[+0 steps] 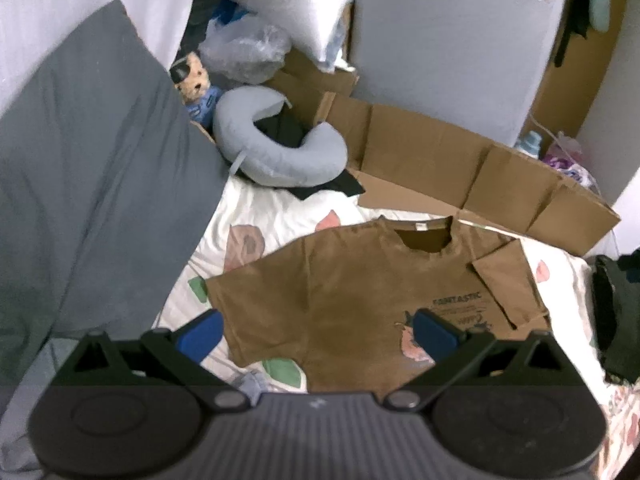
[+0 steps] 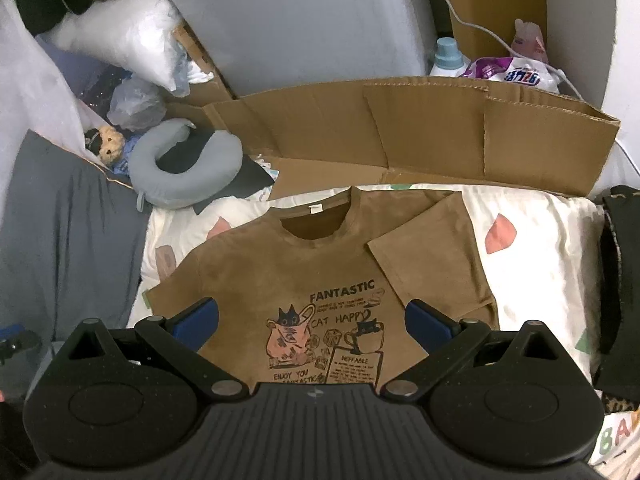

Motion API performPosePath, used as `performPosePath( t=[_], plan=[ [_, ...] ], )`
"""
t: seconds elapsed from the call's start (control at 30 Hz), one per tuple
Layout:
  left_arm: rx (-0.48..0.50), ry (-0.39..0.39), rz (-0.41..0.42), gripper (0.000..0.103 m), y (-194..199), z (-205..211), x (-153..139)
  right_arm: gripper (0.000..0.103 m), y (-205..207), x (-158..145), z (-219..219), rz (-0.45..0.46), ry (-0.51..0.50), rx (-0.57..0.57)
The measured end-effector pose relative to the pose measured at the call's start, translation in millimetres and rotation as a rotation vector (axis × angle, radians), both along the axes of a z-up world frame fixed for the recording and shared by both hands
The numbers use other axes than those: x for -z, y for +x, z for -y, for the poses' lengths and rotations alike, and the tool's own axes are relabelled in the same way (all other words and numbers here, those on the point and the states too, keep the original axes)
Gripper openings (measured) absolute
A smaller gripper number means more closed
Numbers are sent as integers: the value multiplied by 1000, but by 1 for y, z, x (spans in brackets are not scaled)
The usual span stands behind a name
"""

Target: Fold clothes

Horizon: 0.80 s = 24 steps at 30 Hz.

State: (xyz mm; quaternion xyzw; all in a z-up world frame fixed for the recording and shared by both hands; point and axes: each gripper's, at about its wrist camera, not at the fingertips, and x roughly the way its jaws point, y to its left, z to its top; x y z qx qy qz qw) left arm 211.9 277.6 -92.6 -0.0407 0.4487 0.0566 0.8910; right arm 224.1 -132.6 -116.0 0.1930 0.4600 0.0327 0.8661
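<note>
Your bed (image 2: 552, 248) fills the lower part of both views, covered in a white sheet with pink and green shapes. To your left a dark grey blanket (image 1: 88, 184) slopes up against the wall. Behind the bed a long strip of flattened cardboard (image 2: 420, 132) stands folded along the far edge.

The brown T-shirt (image 2: 256, 272) lies flat on the sheet, front side up, collar pointing away from you toward the cardboard. Its printed cat graphic with the words "FANTASTIC" and "CAT HAPPY" faces you in the right wrist view. The sleeve on your right is folded inward and rests on the chest; the sleeve on your left is spread out on the sheet.

A grey U-shaped neck pillow (image 1: 276, 148) sits at the far left corner of the bed, with a dark cloth (image 2: 188, 152) lying in and under it. A black garment (image 2: 620, 280) sits at the right edge. A small stuffed toy (image 1: 196, 84) leans beside the neck pillow, and a bottle with a blue cap (image 2: 448, 56) stands behind the cardboard.

Your left tool (image 1: 316, 330) is spread wide above the shirt's left side, holding nothing. Your right tool (image 2: 310, 322) is also spread wide, above the graphic, holding nothing.
</note>
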Motion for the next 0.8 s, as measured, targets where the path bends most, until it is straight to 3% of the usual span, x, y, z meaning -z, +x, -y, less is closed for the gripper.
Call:
performPosePath(
  t=[0.17, 0.37, 0.63, 0.8],
  plan=[
    [-35, 1, 1, 102, 9, -12, 32, 102, 2, 35, -22, -3, 0, 10],
    [-74, 8, -6, 96, 18, -32, 78, 102, 2, 74, -39, -21, 82, 54],
    [-147, 2, -49, 82, 23, -54, 149, 102, 13, 114, -87, -1, -2, -15],
    [-151, -24, -52, 81, 23, -66, 187, 102, 17, 150, -114, 4, -25, -26]
  ],
)
